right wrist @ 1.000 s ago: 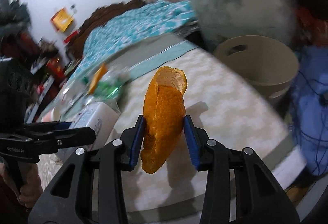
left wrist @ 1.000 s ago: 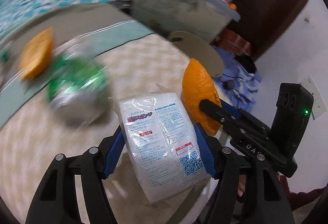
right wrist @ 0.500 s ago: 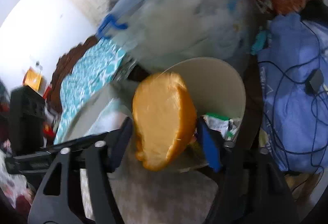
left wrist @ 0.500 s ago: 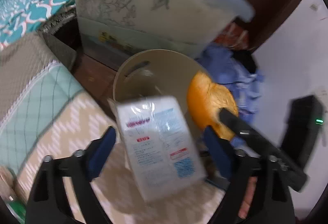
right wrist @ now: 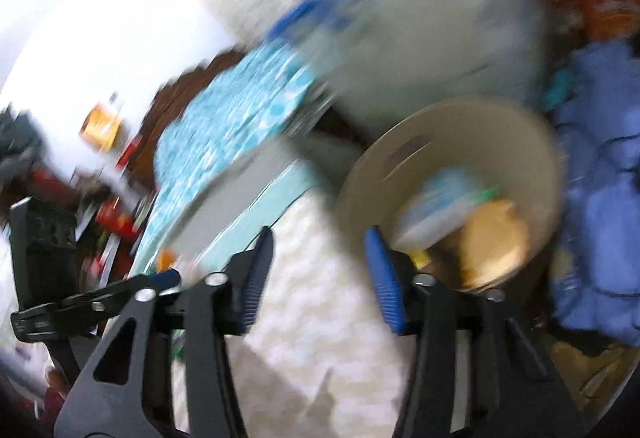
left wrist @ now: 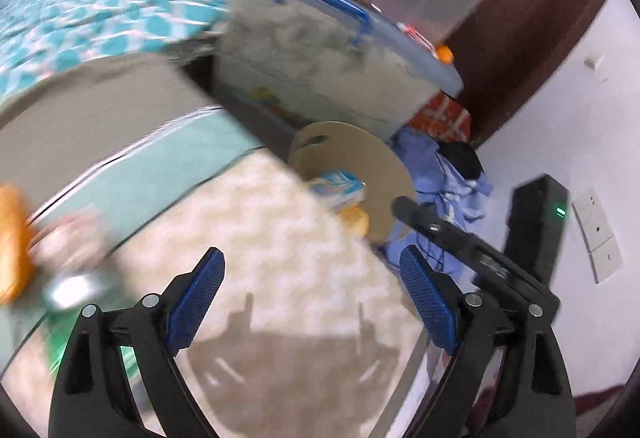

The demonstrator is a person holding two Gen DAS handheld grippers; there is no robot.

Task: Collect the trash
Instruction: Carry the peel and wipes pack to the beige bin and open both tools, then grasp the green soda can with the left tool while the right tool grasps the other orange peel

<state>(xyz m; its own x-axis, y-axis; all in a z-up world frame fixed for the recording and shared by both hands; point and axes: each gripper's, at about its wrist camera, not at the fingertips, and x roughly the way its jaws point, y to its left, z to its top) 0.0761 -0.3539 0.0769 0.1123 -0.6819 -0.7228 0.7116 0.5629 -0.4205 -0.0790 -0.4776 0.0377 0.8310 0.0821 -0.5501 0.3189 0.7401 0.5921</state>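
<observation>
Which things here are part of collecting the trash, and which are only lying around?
Part of the job:
- beige bin
- white packet in the bin
- orange peel in the bin
- orange peel on the mat
- green wrapper, blurred

Lying around:
- storage box
- blue clothes
- bedspread

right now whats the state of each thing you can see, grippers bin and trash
left gripper: open, nothing between its fingers
right gripper: closing, nothing between its fingers
bin: upright beside the table, open top, trash inside
white packet: lying in the bin
orange peel: lying in the bin beside the packet
second orange peel: on the table at left, blurred
storage box: lid on
</observation>
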